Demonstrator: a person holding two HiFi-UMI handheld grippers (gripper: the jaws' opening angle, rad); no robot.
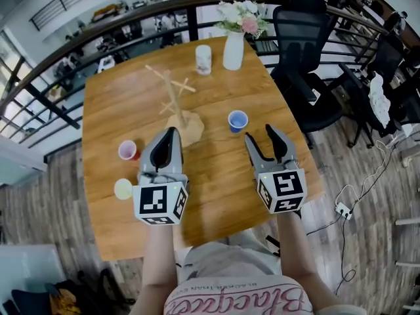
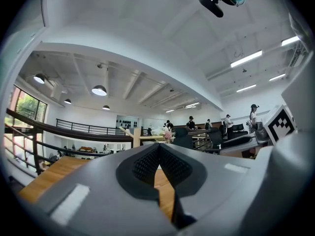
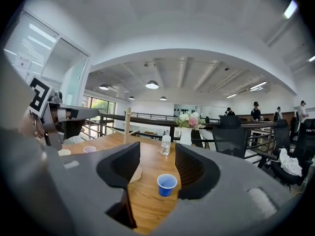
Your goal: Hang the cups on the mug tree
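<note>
The bare wooden mug tree [image 1: 174, 100] stands mid-table on a round base. A blue cup [image 1: 237, 121] sits upright to its right, just ahead of my right gripper [image 1: 260, 134], which is open and empty; the right gripper view frames that blue cup [image 3: 167, 184] between the spread jaws [image 3: 157, 154]. A pink-rimmed red cup [image 1: 127, 151] and a yellow cup [image 1: 123, 189] stand left of my left gripper [image 1: 172, 131]. That gripper is shut on nothing, its tip near the tree's base. The left gripper view shows its pads meeting [image 2: 158, 149], the tree [image 2: 136, 137] beyond.
A water bottle [image 1: 203, 60] and a white vase of flowers [image 1: 233, 50] stand at the far edge of the wooden table [image 1: 216, 195]. A black railing curves behind it. Black office chairs [image 1: 305, 44] stand to the right. Cables lie on the floor.
</note>
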